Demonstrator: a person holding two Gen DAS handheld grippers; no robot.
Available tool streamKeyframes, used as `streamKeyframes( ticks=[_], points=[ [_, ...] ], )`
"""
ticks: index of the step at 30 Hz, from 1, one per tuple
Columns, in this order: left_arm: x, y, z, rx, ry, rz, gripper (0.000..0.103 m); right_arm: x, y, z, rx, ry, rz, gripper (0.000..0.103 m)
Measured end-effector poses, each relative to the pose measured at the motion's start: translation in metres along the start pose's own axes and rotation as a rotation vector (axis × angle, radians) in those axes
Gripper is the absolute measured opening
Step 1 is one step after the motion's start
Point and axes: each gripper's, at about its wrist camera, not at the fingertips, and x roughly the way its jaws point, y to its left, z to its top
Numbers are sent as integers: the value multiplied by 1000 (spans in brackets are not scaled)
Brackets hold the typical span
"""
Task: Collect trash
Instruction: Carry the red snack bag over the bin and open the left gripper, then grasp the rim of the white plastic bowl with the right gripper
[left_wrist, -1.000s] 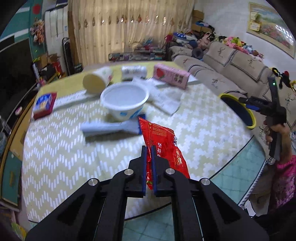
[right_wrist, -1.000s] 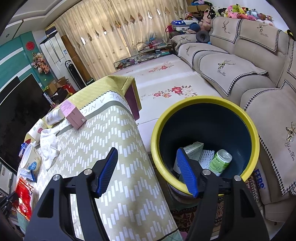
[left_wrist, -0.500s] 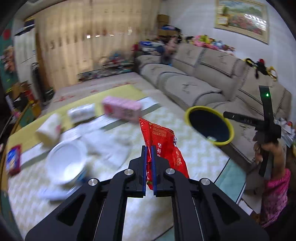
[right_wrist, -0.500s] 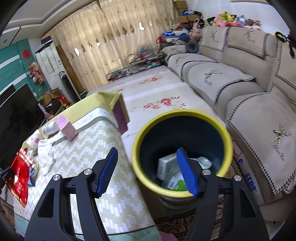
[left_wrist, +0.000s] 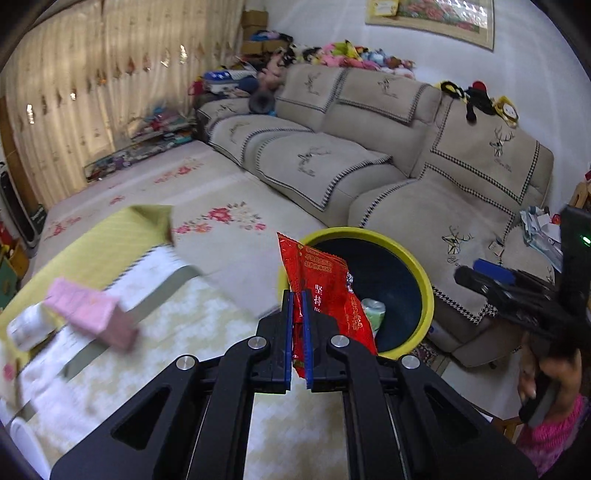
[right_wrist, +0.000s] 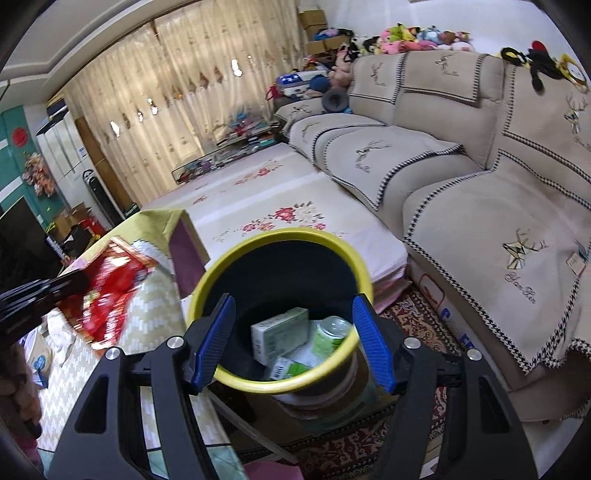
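Note:
My left gripper (left_wrist: 298, 299) is shut on a red snack bag (left_wrist: 325, 284) and holds it in the air over the table edge, just short of the yellow-rimmed dark bin (left_wrist: 424, 280). From the right wrist the red bag (right_wrist: 110, 291) is blurred at the left, held above the table. My right gripper (right_wrist: 291, 332) is open and empty, hovering over the bin (right_wrist: 280, 236), its fingers astride the rim. The bin holds a white-green box (right_wrist: 280, 334), a green can (right_wrist: 328, 336) and other packaging.
The table with a zigzag cloth (left_wrist: 192, 332) carries a pink carton (left_wrist: 92, 314) and a white cup (left_wrist: 27, 325). A beige sofa (right_wrist: 480, 184) stands behind the bin. A floral mat (right_wrist: 280, 192) covers the floor.
My left gripper has swung right with the red bag, from over the table's middle toward the bin. My right gripper has moved closer above the bin.

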Motion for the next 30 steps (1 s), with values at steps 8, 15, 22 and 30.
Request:
streamKeyframes(
  ticks=[8, 15, 22, 30],
  points=[
    [77, -36, 27, 26, 67, -20, 7, 0, -31, -3, 52, 7, -26, 65],
    [115, -47, 34, 14, 94, -3, 42, 2, -40, -6, 69, 19, -39, 67],
    [46, -33, 17, -31, -4, -26, 70, 4, -24, -7, 33, 33, -20, 67],
    [-80, -8, -24, -107, -191, 55, 98, 4, 30, -14, -66, 56, 47, 67]
  ],
)
